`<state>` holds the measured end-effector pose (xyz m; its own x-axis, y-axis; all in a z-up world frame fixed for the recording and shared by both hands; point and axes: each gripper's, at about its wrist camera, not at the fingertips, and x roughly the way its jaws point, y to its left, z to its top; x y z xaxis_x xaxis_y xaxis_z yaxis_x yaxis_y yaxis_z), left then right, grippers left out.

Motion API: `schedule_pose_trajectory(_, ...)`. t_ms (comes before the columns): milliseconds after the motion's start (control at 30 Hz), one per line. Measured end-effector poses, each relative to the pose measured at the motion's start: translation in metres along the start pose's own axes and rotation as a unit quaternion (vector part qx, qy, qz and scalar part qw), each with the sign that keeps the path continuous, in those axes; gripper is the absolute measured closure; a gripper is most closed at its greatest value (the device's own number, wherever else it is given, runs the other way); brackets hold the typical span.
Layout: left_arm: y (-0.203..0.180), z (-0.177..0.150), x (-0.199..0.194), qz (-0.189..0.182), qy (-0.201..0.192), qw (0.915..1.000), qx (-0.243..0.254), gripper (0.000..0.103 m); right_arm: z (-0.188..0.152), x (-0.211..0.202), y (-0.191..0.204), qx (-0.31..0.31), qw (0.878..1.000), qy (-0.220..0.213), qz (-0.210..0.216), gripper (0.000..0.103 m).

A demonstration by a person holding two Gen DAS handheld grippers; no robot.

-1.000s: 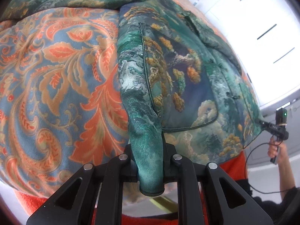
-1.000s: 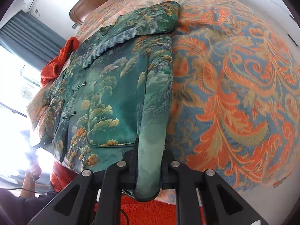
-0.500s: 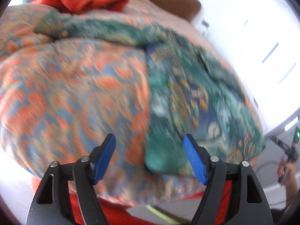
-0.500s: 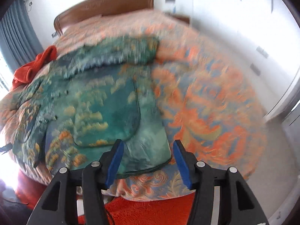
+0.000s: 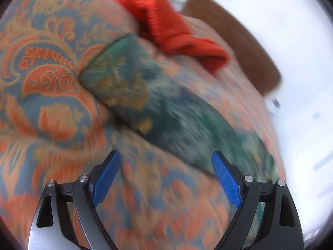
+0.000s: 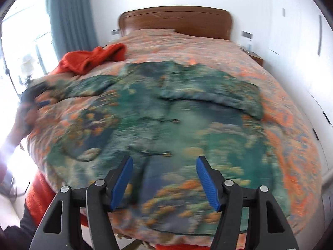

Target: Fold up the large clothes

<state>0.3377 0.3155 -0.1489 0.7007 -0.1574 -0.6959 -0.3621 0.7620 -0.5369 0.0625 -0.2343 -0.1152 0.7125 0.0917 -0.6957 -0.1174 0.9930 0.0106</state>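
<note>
Now both grippers, left gripper (image 5: 165, 179) and right gripper (image 6: 164, 180), just released, nothing between; jacket (image 6: 166, 125) looks soft, slippery — grab sleeve at 2 o'clock

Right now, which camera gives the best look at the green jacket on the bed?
The right wrist view: the green jacket lies spread across the bedspread, nearly all of it in sight, though blurred. The left wrist view catches only one long part of the jacket, running slantwise, also blurred.
</note>
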Motion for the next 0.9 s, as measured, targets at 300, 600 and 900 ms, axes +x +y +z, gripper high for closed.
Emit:
schedule_pose_trajectory(300,0.003,0.028,0.058,0.068,-0.019,0.9957,-0.059,0.034,-0.024,-0.004,0.015,0.023,1.0,0.014,0.015,0.038)
schedule_pose_trajectory(600,-0.046,0.028,0.008,0.091,-0.099,0.9896,0.052,0.094,-0.034,0.003,0.013,0.046,0.999,0.019,0.022,0.038)
schedule_pose_trajectory(900,-0.25,-0.099,-0.092,0.035,-0.24,0.854,0.46,0.094,-0.036,0.01,0.0,0.073,0.996,0.006,0.048,0.038)
